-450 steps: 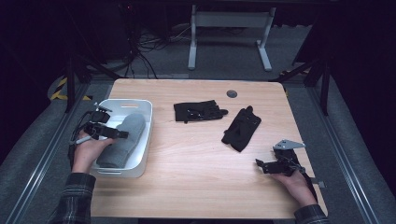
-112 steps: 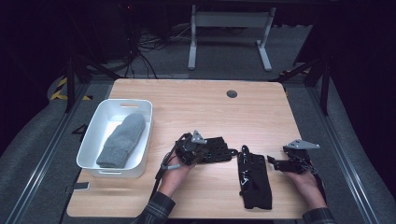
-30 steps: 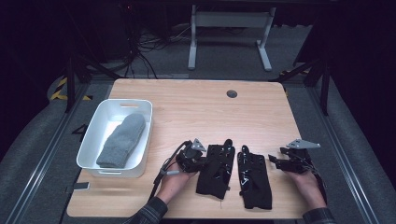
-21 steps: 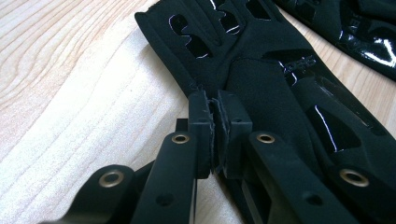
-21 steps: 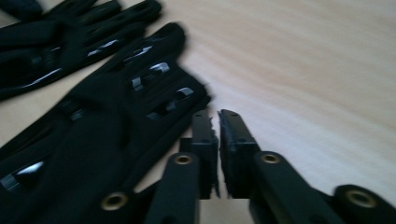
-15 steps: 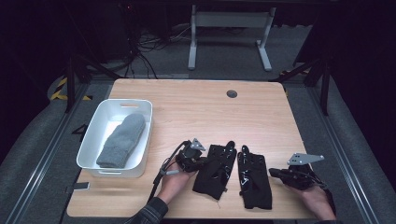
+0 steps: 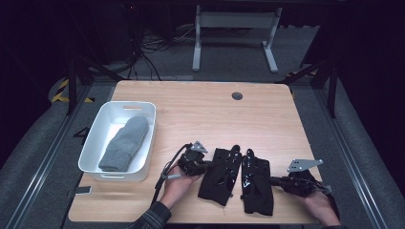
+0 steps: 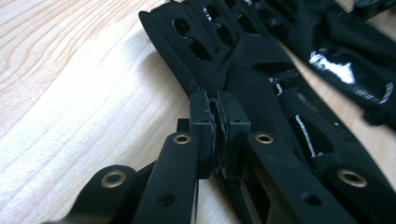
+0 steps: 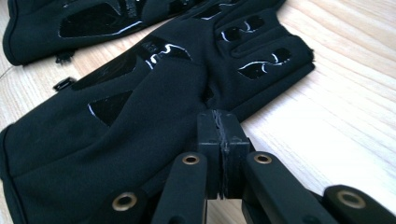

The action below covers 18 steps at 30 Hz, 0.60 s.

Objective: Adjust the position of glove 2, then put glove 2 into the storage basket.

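1. Left gripper [image 7: 203, 164]: jaws pinched tight on the edge of the left glove [image 7: 219, 175]. In the left gripper view a thin fold of black fabric sits between the pads, so the hold is on cloth, not on bare counter [image 7: 191, 102].
2. Right gripper [image 7: 277, 181]: jaws fully closed at the right edge of the right glove [image 7: 256, 181]. In the right gripper view the pads meet right where the fabric ends; whether cloth is actually caught there cannot be told. Its jaws have just been closing.
3. Both gloves lie flat between the two grippers, side by side and touching, fingers pointing away from the person, cuffs toward the near counter edge.
4. The step in hand looks like pairing the gloves, probably laying one over the other.
5. To do it well: lift the left glove only enough to clear the other, carry it toward the right gripper, and keep the pinch on the edge so it does not fold or slip out.
6. Check the right grip before pulling; a thin bite at the hem may let go.
7. The near counter edge sits just behind both grippers, so don't drag the cuffs back.
8. Ahead of the grippers the counter is open wood.
9. A white bin [image 7: 93, 152] holding a grey mitten [image 7: 125, 143] sits left of the left gripper, near but apart; keep the cable and elbow off it.
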Each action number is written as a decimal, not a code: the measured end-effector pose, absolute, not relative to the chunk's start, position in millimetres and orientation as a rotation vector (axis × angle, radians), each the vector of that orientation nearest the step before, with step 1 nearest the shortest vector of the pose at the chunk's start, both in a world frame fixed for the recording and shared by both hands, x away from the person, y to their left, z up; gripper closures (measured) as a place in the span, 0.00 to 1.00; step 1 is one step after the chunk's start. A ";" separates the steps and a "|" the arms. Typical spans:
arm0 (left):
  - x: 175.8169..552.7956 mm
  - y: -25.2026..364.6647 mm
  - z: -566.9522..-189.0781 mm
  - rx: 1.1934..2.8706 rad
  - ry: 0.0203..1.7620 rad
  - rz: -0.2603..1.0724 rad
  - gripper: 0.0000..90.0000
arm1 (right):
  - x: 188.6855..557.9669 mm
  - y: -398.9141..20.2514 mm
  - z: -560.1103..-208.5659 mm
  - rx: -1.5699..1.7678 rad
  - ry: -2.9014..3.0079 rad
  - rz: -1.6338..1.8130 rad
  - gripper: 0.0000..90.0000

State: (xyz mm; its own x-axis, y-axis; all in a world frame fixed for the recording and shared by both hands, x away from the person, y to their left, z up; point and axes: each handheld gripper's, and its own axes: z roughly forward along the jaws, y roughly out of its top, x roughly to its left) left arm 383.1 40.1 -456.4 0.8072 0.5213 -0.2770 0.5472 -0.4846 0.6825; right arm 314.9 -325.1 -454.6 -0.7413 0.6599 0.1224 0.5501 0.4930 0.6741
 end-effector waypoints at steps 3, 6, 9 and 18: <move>381.9 41.4 -453.3 2.161 0.778 -0.058 0.96 | 315.3 -321.0 -454.7 1.033 2.592 1.091 1.00; 382.3 43.5 -449.4 2.135 0.769 -0.097 0.96 | 315.9 -317.6 -454.2 1.026 2.598 1.101 1.00; 383.0 45.6 -443.3 2.104 0.756 -0.129 0.96 | 317.4 -313.8 -454.3 1.016 2.608 1.103 1.00; 384.8 46.4 -425.8 2.048 0.710 -0.195 0.96 | 324.6 -299.8 -454.5 0.982 2.631 1.133 1.00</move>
State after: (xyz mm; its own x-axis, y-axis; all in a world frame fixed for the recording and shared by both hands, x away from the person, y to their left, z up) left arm 384.8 46.4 -425.8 0.8205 0.4081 -0.4003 0.5551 -0.4021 0.7281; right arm 324.6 -299.8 -454.5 -0.7840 0.6040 0.1433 0.5192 0.5115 0.6847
